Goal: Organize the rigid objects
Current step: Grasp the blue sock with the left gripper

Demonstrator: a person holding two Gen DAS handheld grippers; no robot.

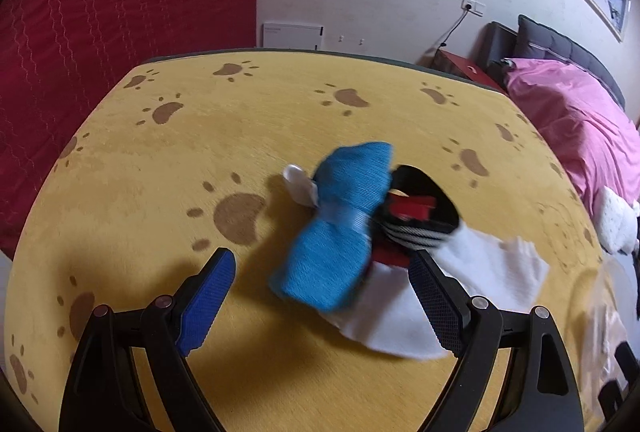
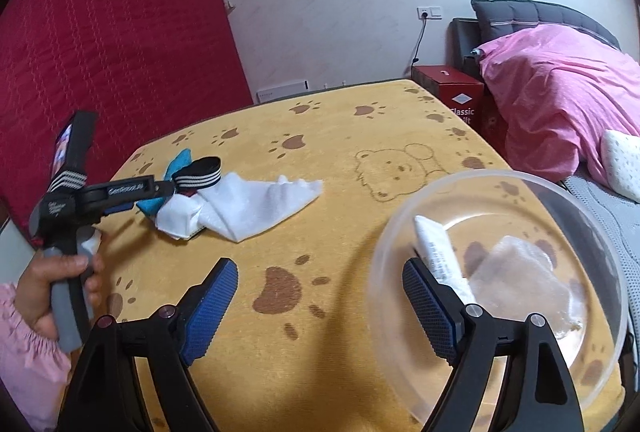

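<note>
1. The left gripper stood wide open and empty, poised just short of the sock pile on the yellow cloth.
2. In that pile, a blue sock lay over a striped black one, with a white cloth beneath.
3. The right gripper gaped too, holding nothing.
4. A clear bowl sat well right of the pile, a white tube inside.

Left gripper and right gripper, fingers wide apart, empty, angled downward.
</note>
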